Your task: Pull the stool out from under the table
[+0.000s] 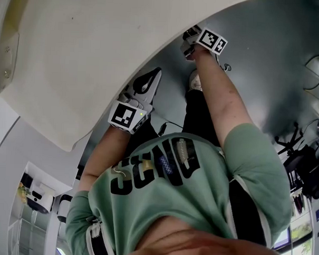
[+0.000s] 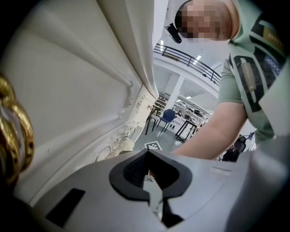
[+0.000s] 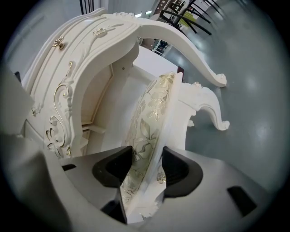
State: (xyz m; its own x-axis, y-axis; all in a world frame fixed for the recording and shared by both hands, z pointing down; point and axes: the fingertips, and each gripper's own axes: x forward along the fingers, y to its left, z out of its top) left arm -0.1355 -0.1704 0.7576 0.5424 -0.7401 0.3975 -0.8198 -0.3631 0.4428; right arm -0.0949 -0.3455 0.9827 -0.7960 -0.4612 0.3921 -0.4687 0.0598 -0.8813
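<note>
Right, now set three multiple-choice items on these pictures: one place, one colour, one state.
1. Where is the stool seat's edge?
A on the tabletop
B between the right gripper jaws
C under the left gripper

2. What colour is the person's shirt?
A green
B red
C blue

3. How do the left gripper jaws stand?
A on the stool
B wide apart
C together, empty

Answers: B, the pads press on it; A, the head view shows green; C, nothing sits between them.
</note>
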